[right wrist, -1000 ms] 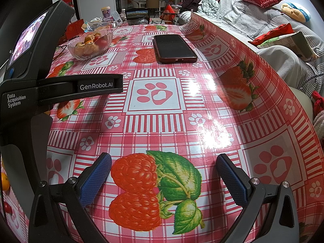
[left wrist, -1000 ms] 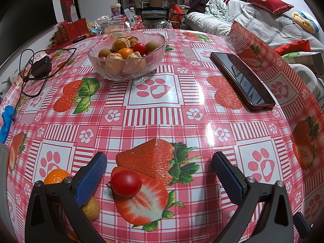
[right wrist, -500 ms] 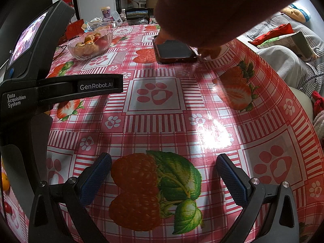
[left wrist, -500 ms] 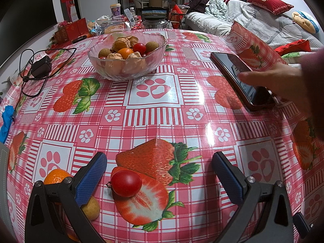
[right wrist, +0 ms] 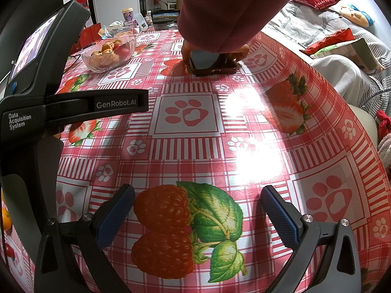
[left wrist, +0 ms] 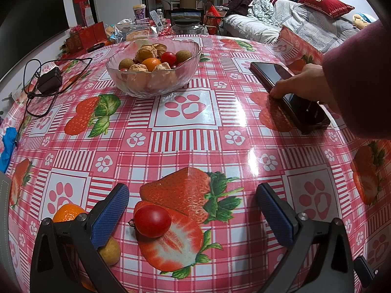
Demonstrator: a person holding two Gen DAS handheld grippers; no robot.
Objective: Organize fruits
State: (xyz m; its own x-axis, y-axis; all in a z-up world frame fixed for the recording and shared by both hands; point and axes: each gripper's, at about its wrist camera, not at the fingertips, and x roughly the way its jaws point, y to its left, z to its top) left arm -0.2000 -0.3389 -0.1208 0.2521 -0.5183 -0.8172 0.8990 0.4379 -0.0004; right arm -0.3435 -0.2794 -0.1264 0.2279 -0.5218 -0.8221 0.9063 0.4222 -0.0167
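"GenRobot.AI" on left tool

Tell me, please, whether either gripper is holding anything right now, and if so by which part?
Neither: the left gripper and right gripper are open and empty. The cherry tomato lies loose between the left fingers.

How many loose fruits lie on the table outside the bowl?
3: a tomato between the left claw's fingers, an orange and a yellowish fruit behind its left finger. More may be hidden.

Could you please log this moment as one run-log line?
left gripper: open, tomato between fingers | right gripper: open, empty | hand: on phone | bowl: holds fruit
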